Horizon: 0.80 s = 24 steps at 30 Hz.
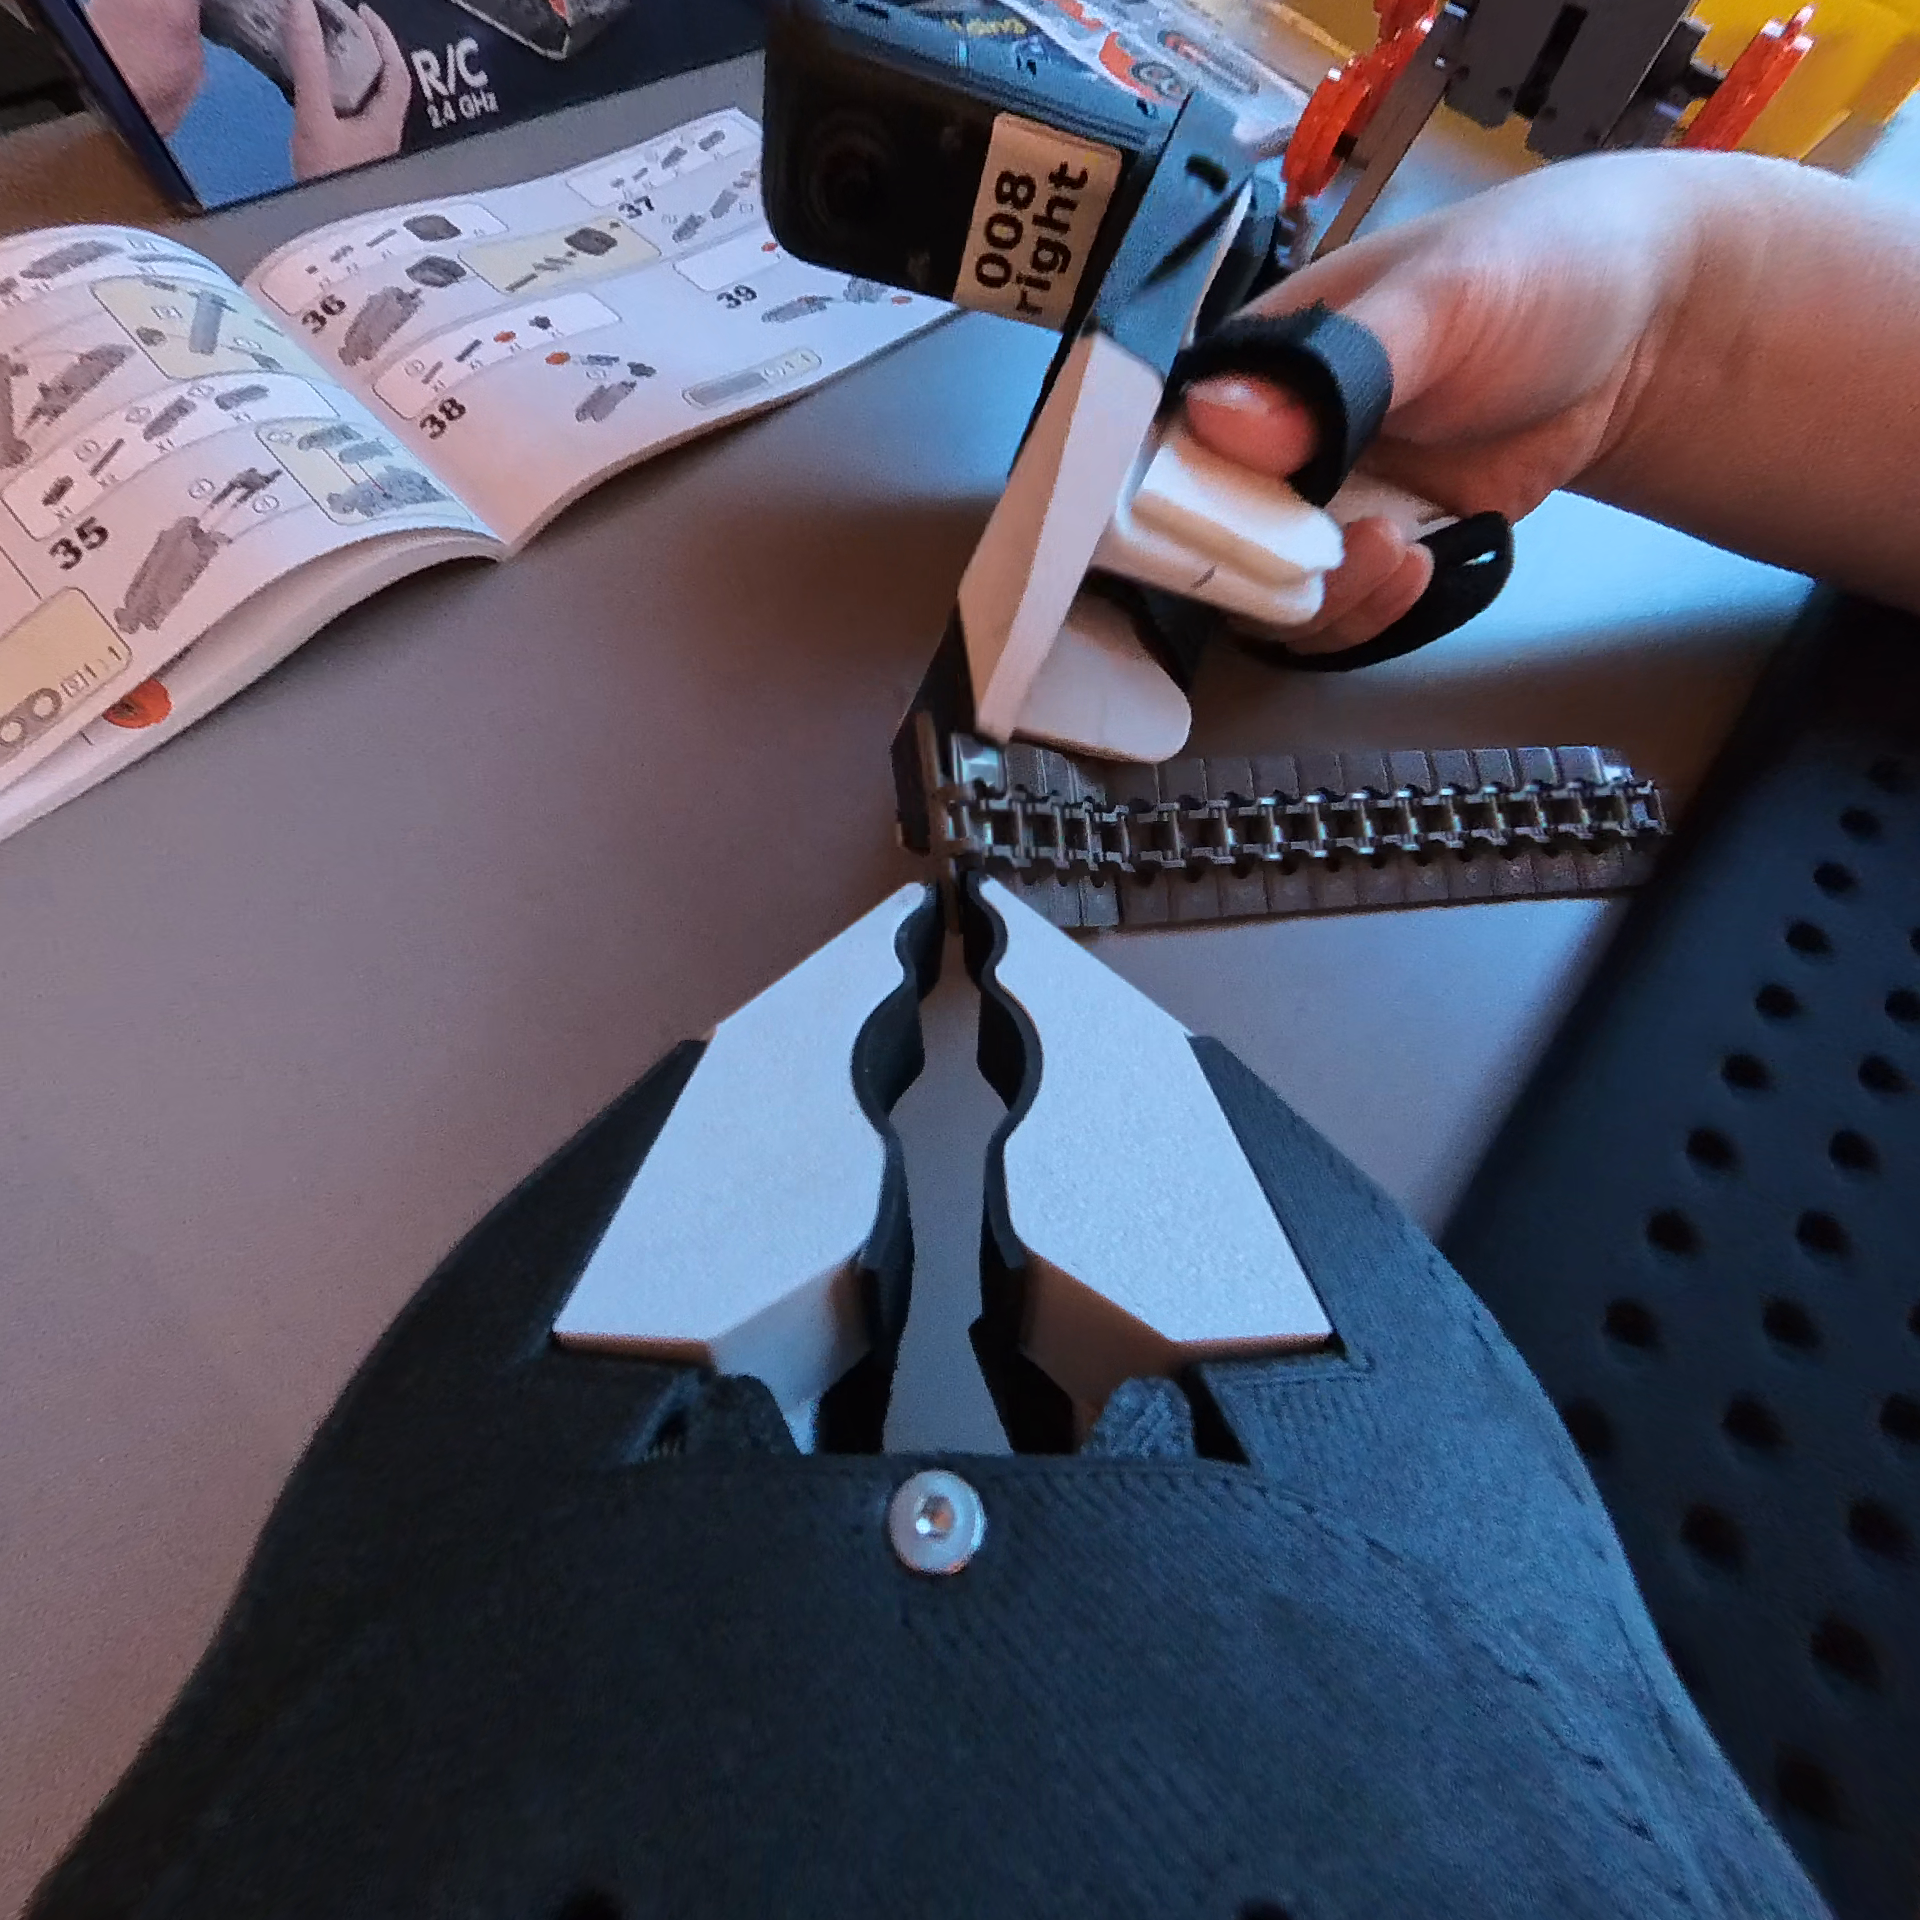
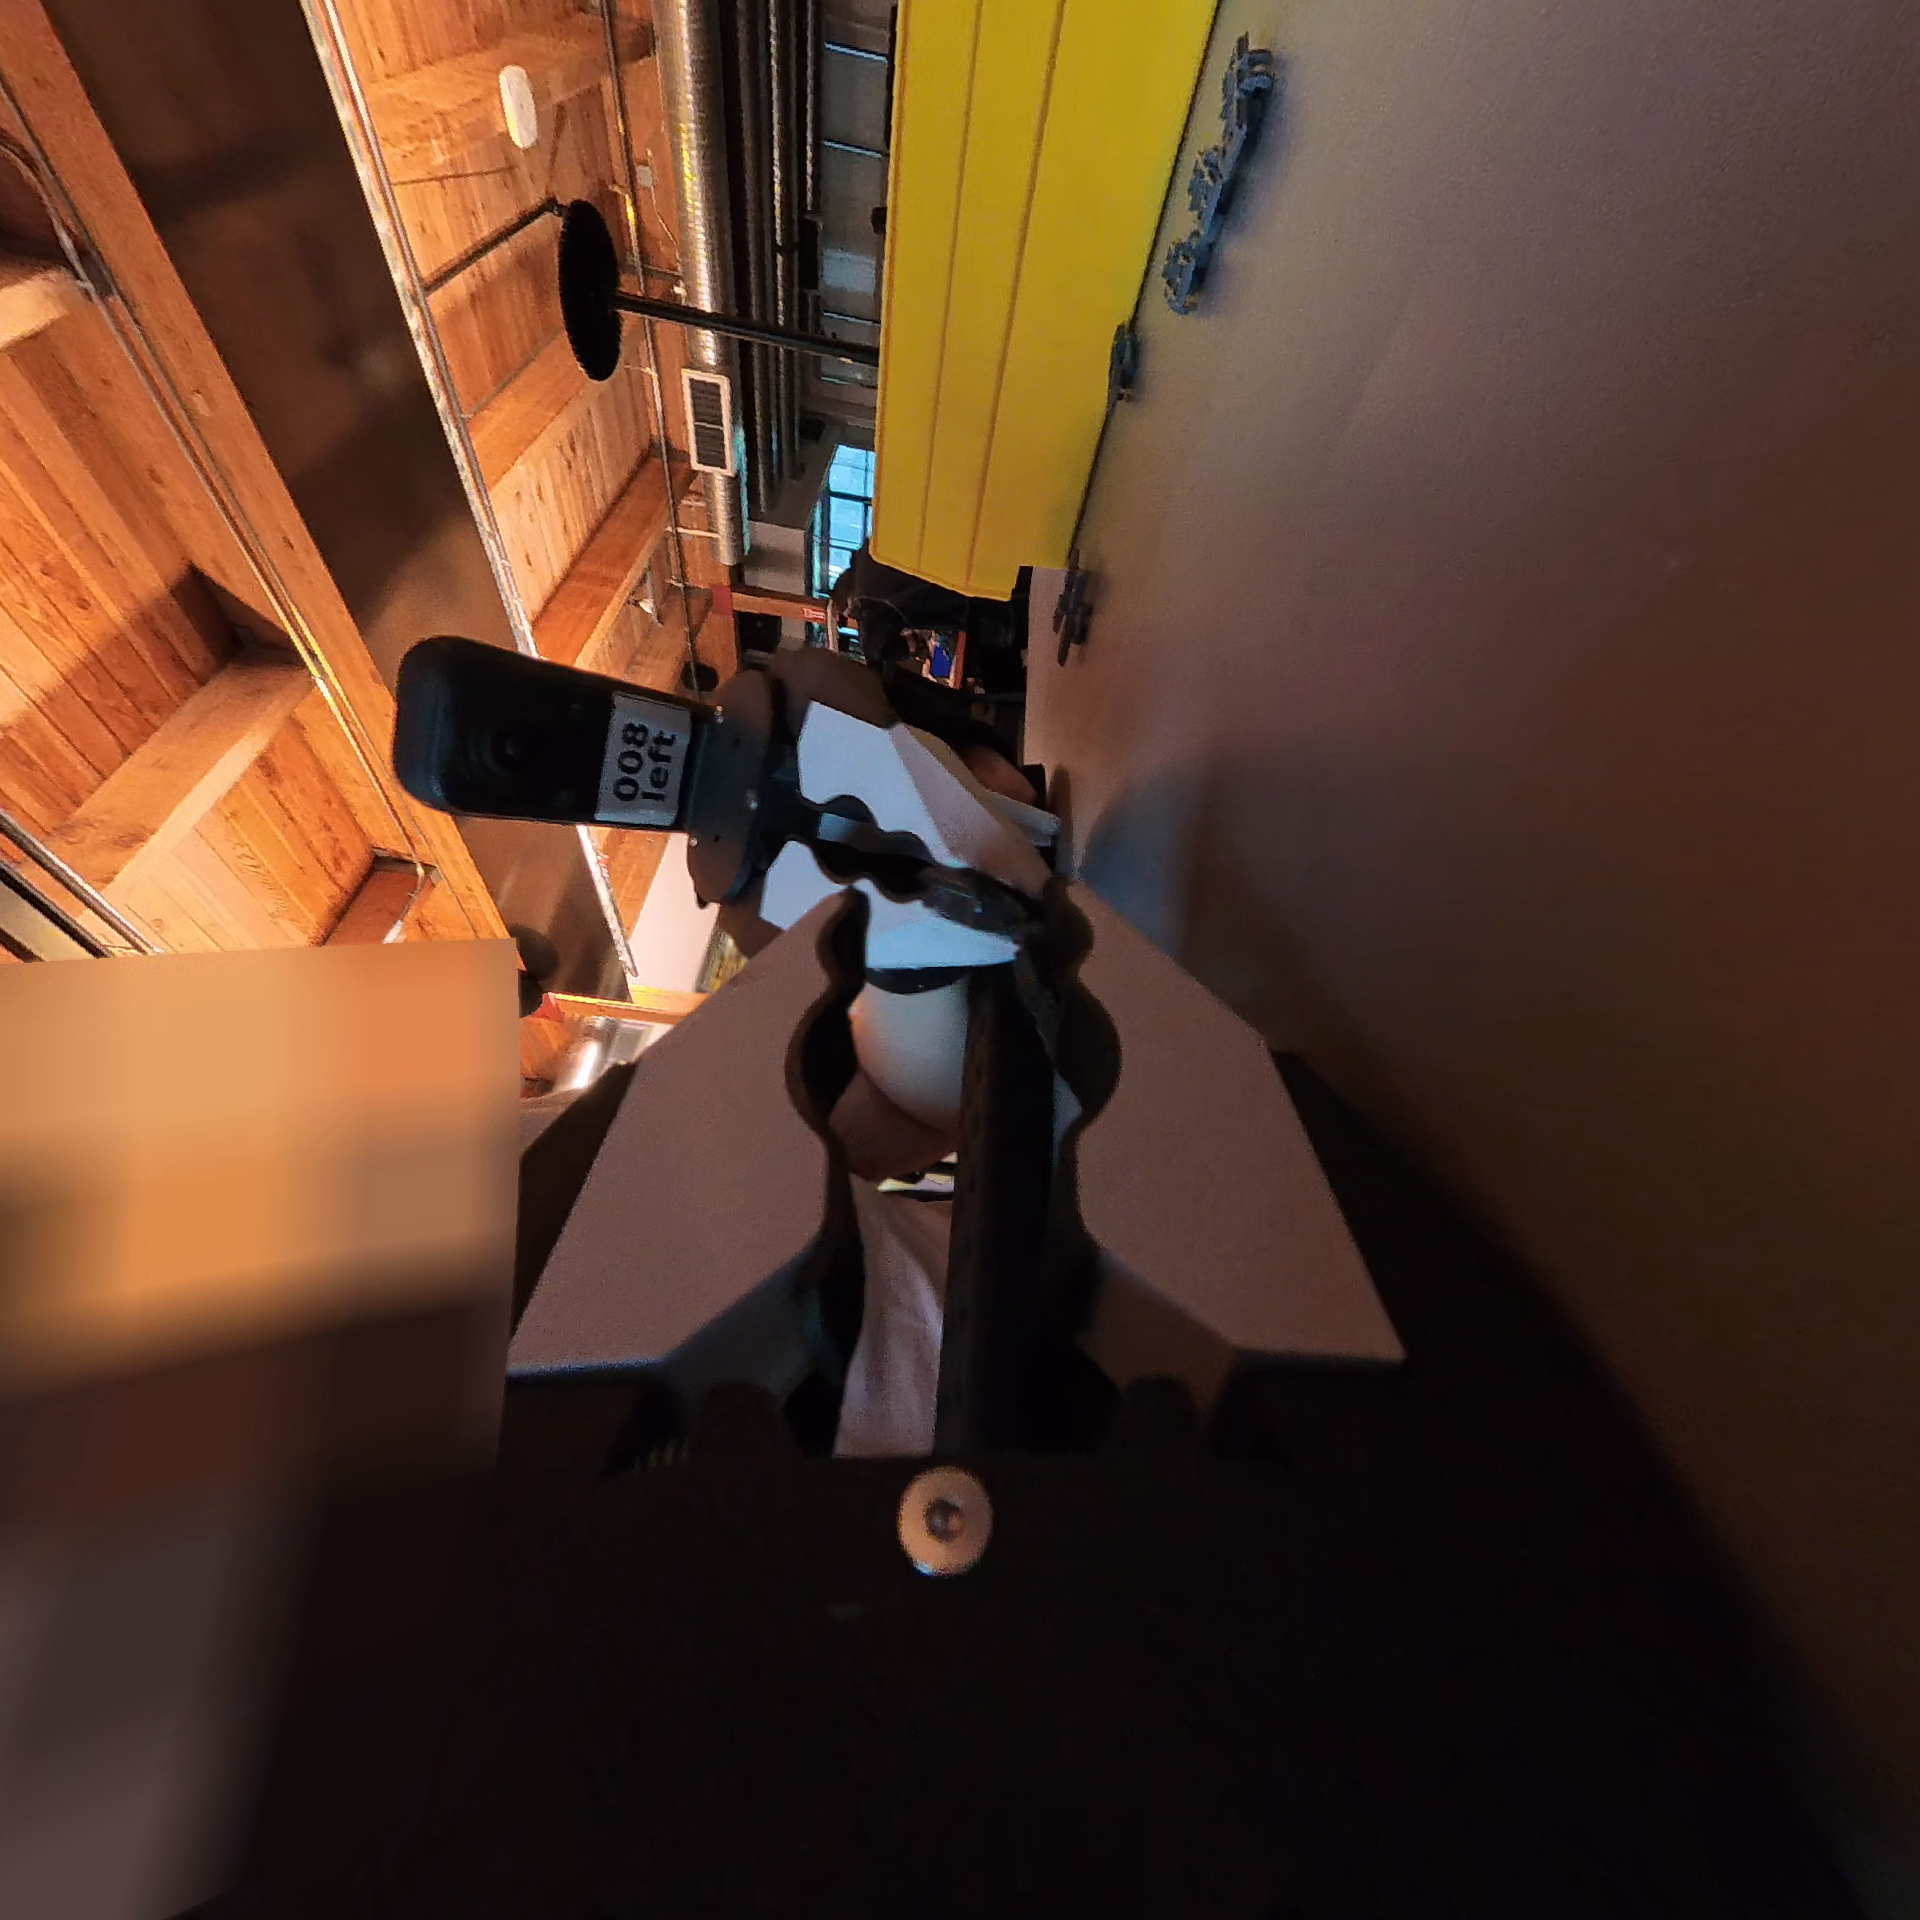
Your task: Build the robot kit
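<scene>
A dark grey toy tank track lies stretched to the right across the brown table. My left gripper is nearly closed, and its tips pinch the near edge of the track's left end. My right gripper, held by a hand, comes down from above onto the same end. In the right wrist view the track runs edge-on between my right gripper's parted fingers, against the right-hand pad. The left gripper shows there, clamped on the track's shiny end link.
An open instruction booklet lies at the left, with a dark printed box behind it. An orange and grey model stands at the back right. A dark perforated panel is at the right. Small blue-grey parts lie beside a yellow panel.
</scene>
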{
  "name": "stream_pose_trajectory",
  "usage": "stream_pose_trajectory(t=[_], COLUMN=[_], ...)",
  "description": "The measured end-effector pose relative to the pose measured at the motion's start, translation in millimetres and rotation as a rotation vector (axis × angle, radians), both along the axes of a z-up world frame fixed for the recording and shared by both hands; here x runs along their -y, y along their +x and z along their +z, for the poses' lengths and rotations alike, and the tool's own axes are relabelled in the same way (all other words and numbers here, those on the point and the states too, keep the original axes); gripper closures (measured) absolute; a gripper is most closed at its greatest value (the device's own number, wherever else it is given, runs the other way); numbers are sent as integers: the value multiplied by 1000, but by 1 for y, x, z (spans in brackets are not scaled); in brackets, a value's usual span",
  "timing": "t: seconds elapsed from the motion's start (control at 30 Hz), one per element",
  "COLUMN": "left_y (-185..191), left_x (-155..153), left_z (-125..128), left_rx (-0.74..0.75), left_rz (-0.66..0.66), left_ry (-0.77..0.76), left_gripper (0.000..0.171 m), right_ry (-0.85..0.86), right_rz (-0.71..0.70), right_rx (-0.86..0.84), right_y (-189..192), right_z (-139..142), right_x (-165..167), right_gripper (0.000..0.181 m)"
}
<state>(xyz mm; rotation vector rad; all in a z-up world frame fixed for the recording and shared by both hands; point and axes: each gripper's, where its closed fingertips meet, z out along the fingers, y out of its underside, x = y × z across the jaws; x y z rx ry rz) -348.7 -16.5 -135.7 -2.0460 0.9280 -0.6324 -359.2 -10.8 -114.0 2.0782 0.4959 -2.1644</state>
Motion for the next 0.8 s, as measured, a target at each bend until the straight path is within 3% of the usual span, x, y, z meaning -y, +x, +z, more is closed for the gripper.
stream_pose_trajectory(t=[0.3,0.5,0.67,0.8], left_y=[0,-1,4,6], left_x=[2,3,14,14], left_z=[0,7,10,8], left_rx=[26,214,351,337], left_rz=[-4,8,-54,-54], left_ry=[-20,-135,-306,-317], left_gripper=[171,170,170,169], right_ry=[16,8,17,21], right_rz=[44,52,60,59], right_rx=[-43,-58,-54,-51], right_y=[7,8,8,8], right_z=[6,6,5,4], right_x=[1,2,4,3], right_gripper=[145,150,152,153])
